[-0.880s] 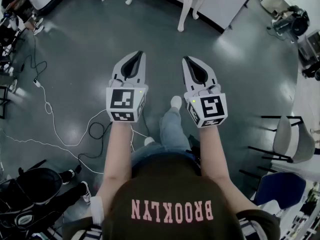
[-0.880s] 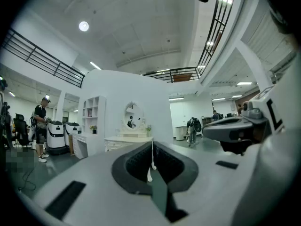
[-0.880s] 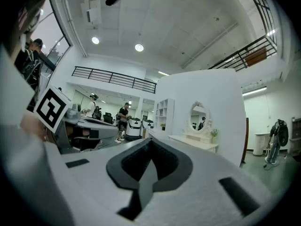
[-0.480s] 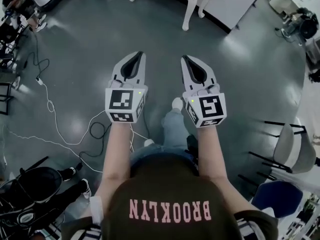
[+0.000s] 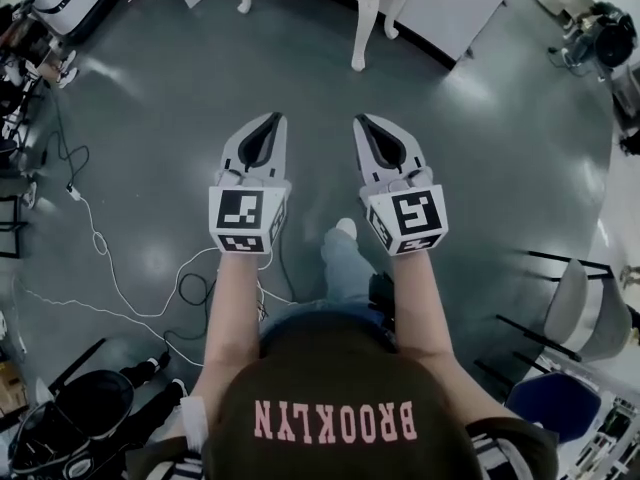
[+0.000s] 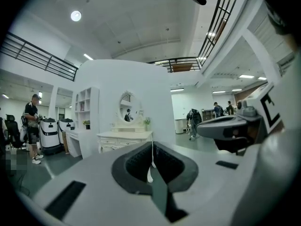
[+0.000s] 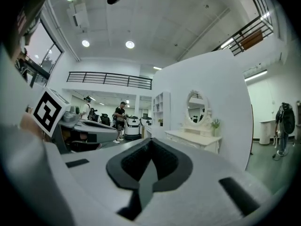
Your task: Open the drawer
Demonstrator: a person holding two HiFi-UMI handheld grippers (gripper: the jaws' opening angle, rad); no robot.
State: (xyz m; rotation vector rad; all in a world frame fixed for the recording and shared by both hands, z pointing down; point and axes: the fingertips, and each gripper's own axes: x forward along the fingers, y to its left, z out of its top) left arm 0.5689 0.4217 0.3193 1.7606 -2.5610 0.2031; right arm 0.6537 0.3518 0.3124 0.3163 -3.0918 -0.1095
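- White-painted wood drawer (image 6: 112, 145) sits in the dressing table (image 6: 124, 136) front at twelve o'clock, well apart from us.
- We judge it light, rigid and free-sliding; grip its front pull, which is too small to make out.
- Left gripper (image 5: 277, 118) and right gripper (image 5: 360, 121) have their jaws together and hold nothing.

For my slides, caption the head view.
Seen from above, a person holds the left hand-held gripper and right hand-held gripper, both shut, toward a white dressing table.

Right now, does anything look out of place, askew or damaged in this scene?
Nothing stands out. The dressing table stands upright and looks intact. The left hand-held gripper and the right hand-held gripper are shut and empty. Loose cables trail over the floor at left.
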